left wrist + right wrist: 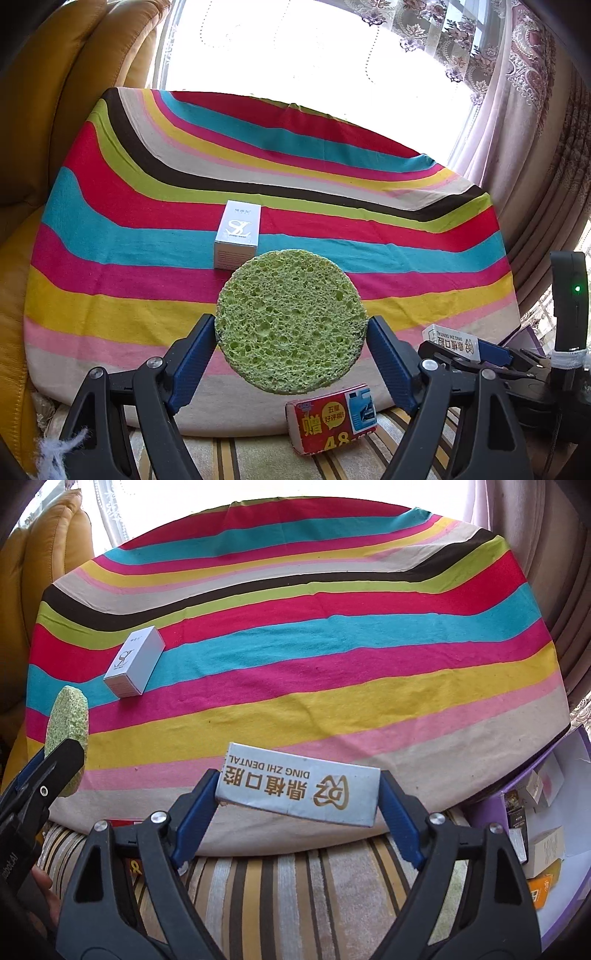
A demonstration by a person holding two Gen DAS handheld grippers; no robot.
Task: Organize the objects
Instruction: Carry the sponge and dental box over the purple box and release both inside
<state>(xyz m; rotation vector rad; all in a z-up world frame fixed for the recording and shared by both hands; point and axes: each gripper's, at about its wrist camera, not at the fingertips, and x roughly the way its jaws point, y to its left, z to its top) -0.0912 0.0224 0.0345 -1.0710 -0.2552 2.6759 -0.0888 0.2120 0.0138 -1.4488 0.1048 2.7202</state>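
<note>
Above the near edge of the striped tablecloth [332, 686] covering the surface, the left hand-held gripper [291, 343] clamps a round green sponge [290, 321] by its rim, while the right hand-held gripper [297, 794] grips a pale blue dental box [299, 786] by its two short ends, both lifted clear of the cloth. Farther back a white SL-marked box [238, 234] lies flat on the teal and red stripes, directly behind the sponge. A red packet [332, 419] leans at the cloth's front edge on the striped cushion [277, 893], and a purple bin [546, 849] of small cartons sits at the right.
</note>
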